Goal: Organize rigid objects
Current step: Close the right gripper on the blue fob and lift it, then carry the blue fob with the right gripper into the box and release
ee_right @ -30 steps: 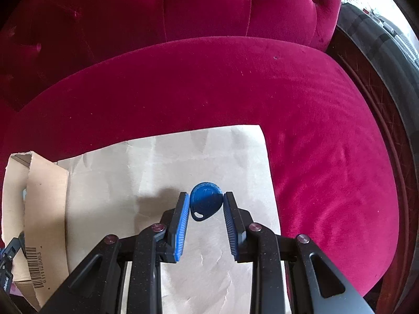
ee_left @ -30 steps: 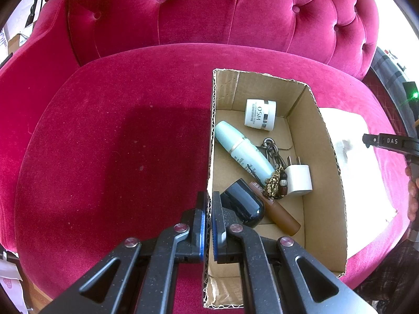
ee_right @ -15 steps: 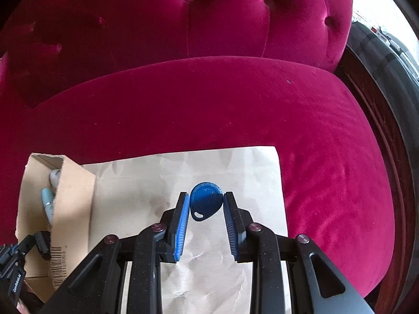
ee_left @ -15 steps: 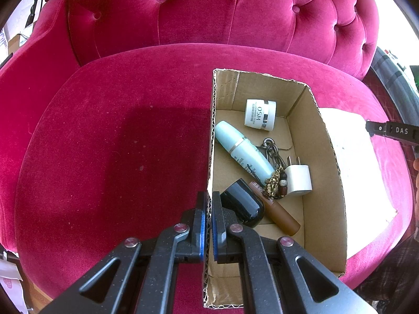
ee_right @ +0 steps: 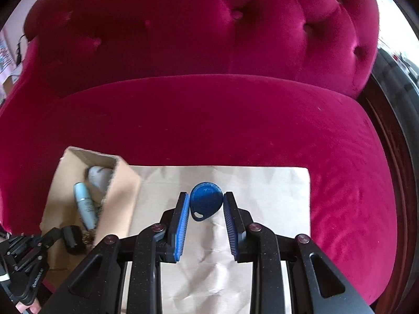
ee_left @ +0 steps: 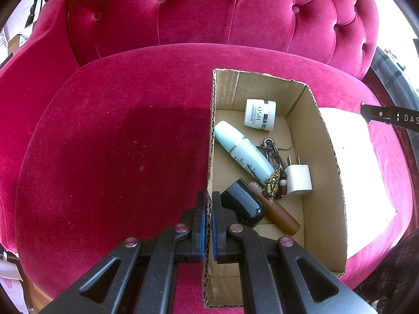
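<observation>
Left wrist view
Left hand-held gripper (ee_left: 208, 210): you had it clamped on the near left wall of the cardboard box (ee_left: 327, 162), its blue pads pinching the corrugated edge.
Box: open-topped, brown, with ragged cut rims; it sat on the crimson velvet seat (ee_left: 117, 144) of a button-tufted sofa.
Contents: a white cylindrical jar (ee_left: 260, 115) lay near the far wall; a smooth pale blue bottle (ee_left: 242, 150) lay diagonally along the left wall; a glossy black rounded item (ee_left: 242, 204) sat just beside your pads; a brown tube (ee_left: 277, 212) touched it; a white cube charger (ee_left: 298, 176) with two prongs lay to the right; a dark chain with brass beads (ee_left: 275, 172) was tangled between the bottle and the charger.
Open room: the box floor was bare at its near right corner, and the velvet left of the box was wide and bare.

Right wrist view
Right hand-held gripper (ee_right: 206, 206): you held the blue key fob (ee_right: 205, 202) between its ribbed blue pads, above the paper.
Fob: flat, teardrop-shaped, matte plastic, with a small eyelet at its narrow end pointing toward you.
Paper sheet (ee_right: 262, 196): creased, pale brown, rectangular, lying flat on the velvet with its left edge by the box.
Box edge: its right wall stood just left of your left pad.
Open room: bare velvet lay beyond the far and right edges of the sheet.
</observation>
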Motion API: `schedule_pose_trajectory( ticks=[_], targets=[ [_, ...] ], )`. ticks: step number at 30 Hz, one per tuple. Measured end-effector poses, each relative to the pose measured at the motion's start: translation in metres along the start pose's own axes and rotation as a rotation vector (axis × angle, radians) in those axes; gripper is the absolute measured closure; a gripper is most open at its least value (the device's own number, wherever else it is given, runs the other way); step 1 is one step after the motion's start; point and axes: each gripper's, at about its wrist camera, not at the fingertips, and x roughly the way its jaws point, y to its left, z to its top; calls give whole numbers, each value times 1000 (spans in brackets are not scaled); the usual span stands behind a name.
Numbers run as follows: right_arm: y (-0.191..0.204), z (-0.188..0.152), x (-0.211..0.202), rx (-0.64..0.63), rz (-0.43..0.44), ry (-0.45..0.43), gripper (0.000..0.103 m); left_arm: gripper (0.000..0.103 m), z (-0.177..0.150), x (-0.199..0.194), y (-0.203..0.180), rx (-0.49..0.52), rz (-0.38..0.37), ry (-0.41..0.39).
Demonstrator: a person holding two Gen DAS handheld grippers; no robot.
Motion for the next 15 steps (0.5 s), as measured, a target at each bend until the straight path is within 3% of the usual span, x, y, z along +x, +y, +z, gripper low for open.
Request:
schedule_pose_trajectory(
  ticks=[15],
  targets=[
    [57,2,-19,-144,129,-50,75,100,-6,-9,6,2,0,-1]
  ],
)
